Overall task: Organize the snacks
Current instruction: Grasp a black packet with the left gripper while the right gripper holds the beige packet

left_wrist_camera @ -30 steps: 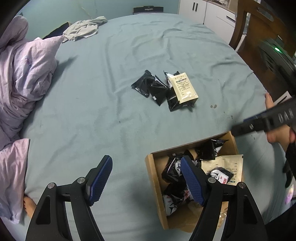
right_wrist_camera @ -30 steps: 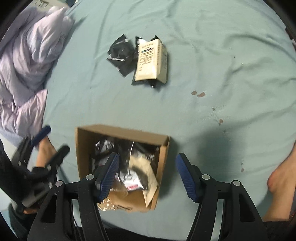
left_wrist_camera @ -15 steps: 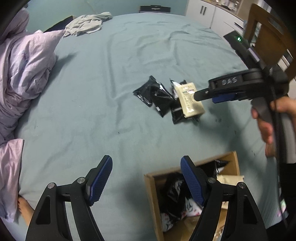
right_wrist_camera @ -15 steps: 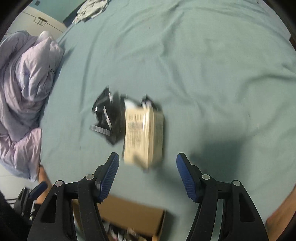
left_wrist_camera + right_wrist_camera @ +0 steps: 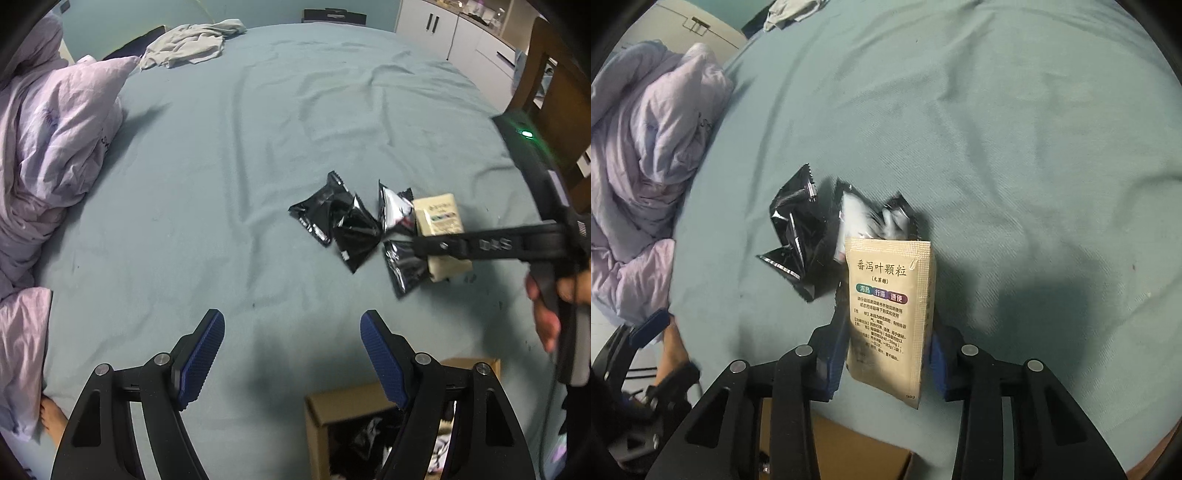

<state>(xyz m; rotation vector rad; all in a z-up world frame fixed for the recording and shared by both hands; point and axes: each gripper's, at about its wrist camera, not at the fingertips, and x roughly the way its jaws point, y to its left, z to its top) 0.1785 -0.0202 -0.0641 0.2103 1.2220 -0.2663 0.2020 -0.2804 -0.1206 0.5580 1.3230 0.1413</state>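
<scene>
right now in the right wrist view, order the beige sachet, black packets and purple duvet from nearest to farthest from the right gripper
1. beige sachet: between the jaws of the right gripper, which have just been closing on it.
2. black packets: just beyond the sachet, to its left on the sheet.
3. purple duvet: far left, at the bed's edge.

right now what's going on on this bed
A person with a handheld gripper in each hand is sorting snack packets on a teal bedsheet. The right gripper has just been closing on a beige paper sachet with printed text, which sits between its blue pads. A few shiny black foil packets lie beside it. The left gripper hangs open and empty near a brown cardboard box already holding packets.
</scene>
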